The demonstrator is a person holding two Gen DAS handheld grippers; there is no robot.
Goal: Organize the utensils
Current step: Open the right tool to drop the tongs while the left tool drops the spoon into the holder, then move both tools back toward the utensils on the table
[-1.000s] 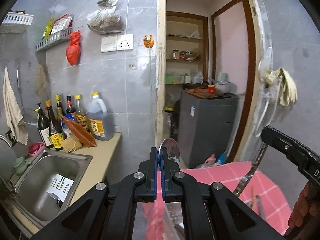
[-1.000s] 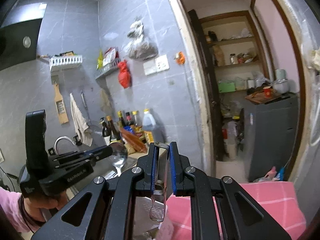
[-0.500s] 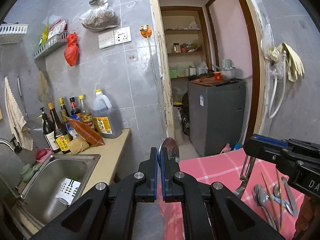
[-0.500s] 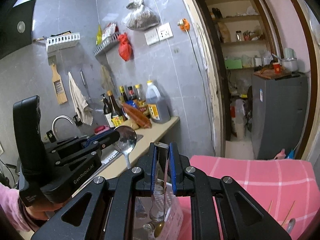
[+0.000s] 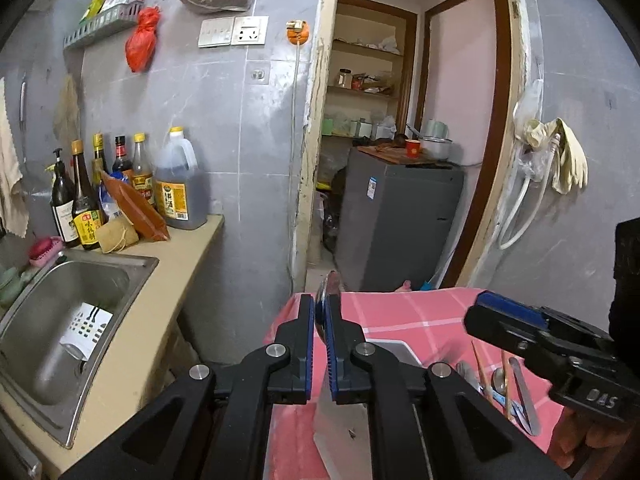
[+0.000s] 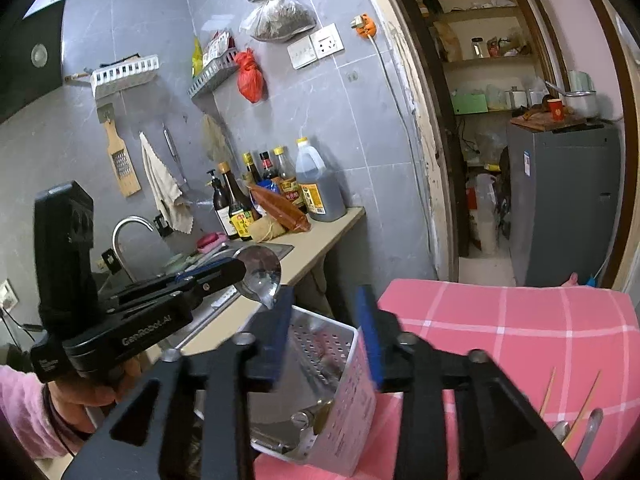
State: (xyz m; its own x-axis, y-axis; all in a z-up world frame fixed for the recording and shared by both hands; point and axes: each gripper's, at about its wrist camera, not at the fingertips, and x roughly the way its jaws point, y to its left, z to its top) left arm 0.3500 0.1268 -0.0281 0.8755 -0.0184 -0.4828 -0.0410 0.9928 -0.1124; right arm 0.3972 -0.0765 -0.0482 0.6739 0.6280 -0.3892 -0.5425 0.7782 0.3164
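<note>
My right gripper [image 6: 324,320] has just been opening, nothing between its jaws now: that utensil is sitting in the perforated caddy [image 6: 344,364] at the pink tablecloth's [image 6: 500,320] left edge. My left gripper [image 5: 320,322] is pinching a spoon [image 5: 329,294], next in line.

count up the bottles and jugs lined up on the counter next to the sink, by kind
pump bottle: 1
capped bottles: 4
big jug: 1
total: 6
</note>
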